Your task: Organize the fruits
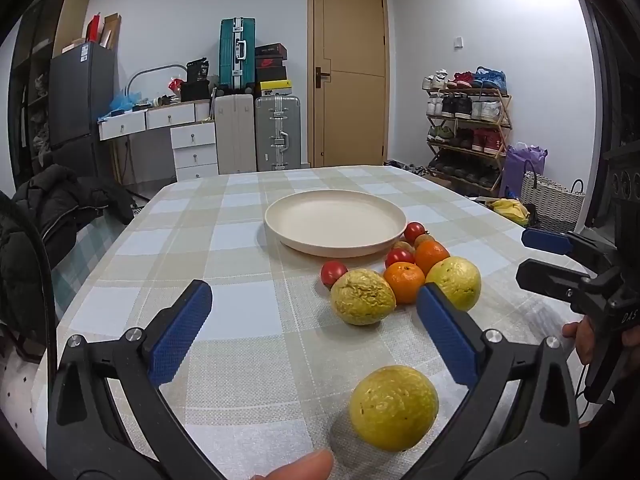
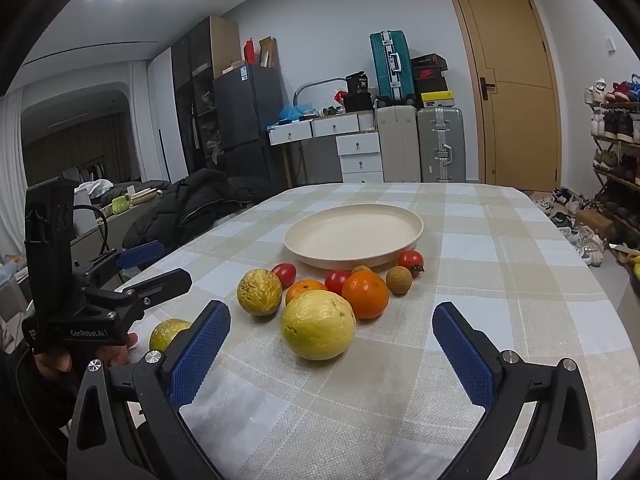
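A cream plate [image 1: 280, 232] [image 2: 340, 261] stands mid-table with nothing on it. In front of it lies a cluster of fruit: a wrinkled yellow fruit [image 1: 362, 298] [image 2: 259, 292], two oranges [image 1: 404, 282] [image 2: 365, 294], a smoother yellow fruit [image 1: 454, 282] [image 2: 318, 330], three small tomatoes [image 1: 333, 272] [image 2: 411, 262] and a brown longan [image 2: 399, 280]. Another yellow fruit [image 1: 394, 408] [image 2: 168, 334] lies apart, low between the open left gripper's [image 1: 313, 290] [image 2: 174, 262] fingers, untouched. The right gripper [image 2: 331, 312] [image 1: 532, 256] is open just short of the smoother yellow fruit, holding nothing.
The table wears a checked cloth [image 1: 240, 236] with a rounded far edge. A dark jacket [image 1: 60, 204] lies on a seat to the left. A shoe rack [image 1: 468, 128] stands on the right, with suitcases [image 1: 276, 132], drawers and a door behind.
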Demonstrator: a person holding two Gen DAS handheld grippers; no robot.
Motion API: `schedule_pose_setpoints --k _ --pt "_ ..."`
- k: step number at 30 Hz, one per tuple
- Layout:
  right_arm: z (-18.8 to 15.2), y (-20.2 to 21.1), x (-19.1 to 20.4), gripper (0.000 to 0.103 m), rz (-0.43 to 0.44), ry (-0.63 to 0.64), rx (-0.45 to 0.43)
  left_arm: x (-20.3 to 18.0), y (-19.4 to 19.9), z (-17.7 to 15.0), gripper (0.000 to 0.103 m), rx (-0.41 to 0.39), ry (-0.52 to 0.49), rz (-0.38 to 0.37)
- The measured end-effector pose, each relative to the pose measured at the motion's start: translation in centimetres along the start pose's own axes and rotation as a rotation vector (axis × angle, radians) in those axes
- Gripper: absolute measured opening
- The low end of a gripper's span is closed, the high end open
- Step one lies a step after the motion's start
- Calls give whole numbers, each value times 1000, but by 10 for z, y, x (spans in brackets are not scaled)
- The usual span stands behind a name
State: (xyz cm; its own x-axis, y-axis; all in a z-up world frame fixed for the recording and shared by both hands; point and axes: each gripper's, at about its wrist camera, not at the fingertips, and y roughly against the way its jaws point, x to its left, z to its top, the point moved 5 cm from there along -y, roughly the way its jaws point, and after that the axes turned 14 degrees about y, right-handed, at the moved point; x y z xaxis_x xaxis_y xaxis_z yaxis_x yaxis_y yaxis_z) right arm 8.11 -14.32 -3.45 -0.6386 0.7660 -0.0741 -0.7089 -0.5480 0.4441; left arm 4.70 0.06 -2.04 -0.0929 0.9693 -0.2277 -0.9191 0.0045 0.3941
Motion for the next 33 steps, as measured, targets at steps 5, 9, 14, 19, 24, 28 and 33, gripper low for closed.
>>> schedule_pose_setpoints --k 5,9,14,19,24,28,33 --pt "1 -2 1 103 2 4 6 1 0 0 102 -1 0 1" --pt "0 -2 2 103 -1 3 3 3 -1 0 102 0 1 2" --pt "0 -1 2 103 0 4 3 6 -2 0 102 -1 -2 5" --pt "0 -2 2 103 -2 3 4 3 -1 0 102 0 -2 1" --pt "0 -2 3 103 0 5 4 7 -2 0 102 1 -2 2" --pt "0 -2 2 103 0 4 4 12 -2 1 102 1 -2 3" --pt "0 -2 3 103 0 3 4 2 -1 0 102 -1 -5 3"
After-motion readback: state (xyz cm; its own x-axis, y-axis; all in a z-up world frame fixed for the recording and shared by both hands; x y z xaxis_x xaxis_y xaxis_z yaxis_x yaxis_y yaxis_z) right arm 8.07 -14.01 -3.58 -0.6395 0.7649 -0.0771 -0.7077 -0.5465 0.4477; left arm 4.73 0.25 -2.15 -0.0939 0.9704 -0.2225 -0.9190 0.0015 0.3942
